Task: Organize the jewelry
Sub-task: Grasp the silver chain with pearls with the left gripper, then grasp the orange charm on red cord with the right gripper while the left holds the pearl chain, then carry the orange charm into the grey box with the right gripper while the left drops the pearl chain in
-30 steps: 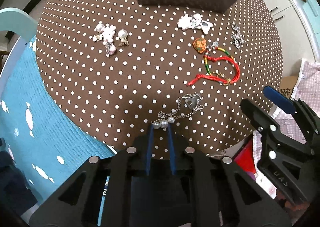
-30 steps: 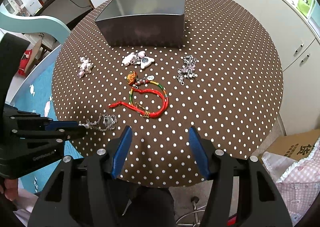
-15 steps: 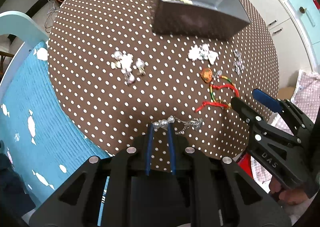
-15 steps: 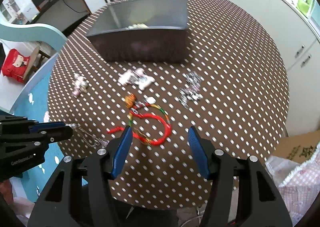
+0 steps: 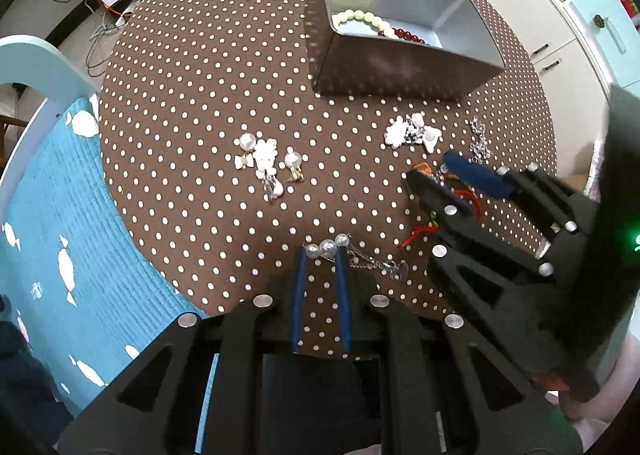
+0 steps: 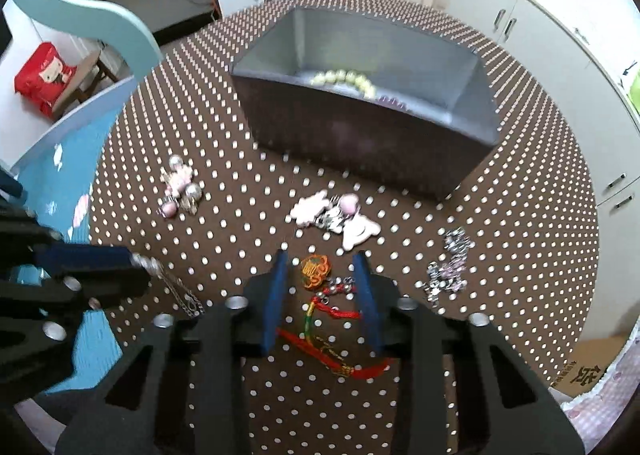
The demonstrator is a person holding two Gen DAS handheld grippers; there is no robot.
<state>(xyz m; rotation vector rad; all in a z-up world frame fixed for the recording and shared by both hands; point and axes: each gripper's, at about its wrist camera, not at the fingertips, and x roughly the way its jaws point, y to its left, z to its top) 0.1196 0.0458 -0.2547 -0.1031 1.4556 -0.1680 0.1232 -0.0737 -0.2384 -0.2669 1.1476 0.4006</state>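
Bare brown polka-dot tablecloth [image 5: 192, 103] left of the open grey rectangular box [image 5: 396, 67] gives free passage, while scattered white pearl earrings [image 5: 268, 163], white charm cluster [image 5: 412, 133] and silver chain heap [image 6: 448, 267] obstruct the box's near side.

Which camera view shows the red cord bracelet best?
The right wrist view. There the red cord bracelet lies on the table, nearly whole, between the closing fingers of the right gripper. In the left wrist view that gripper hides most of the bracelet; only red bits show.
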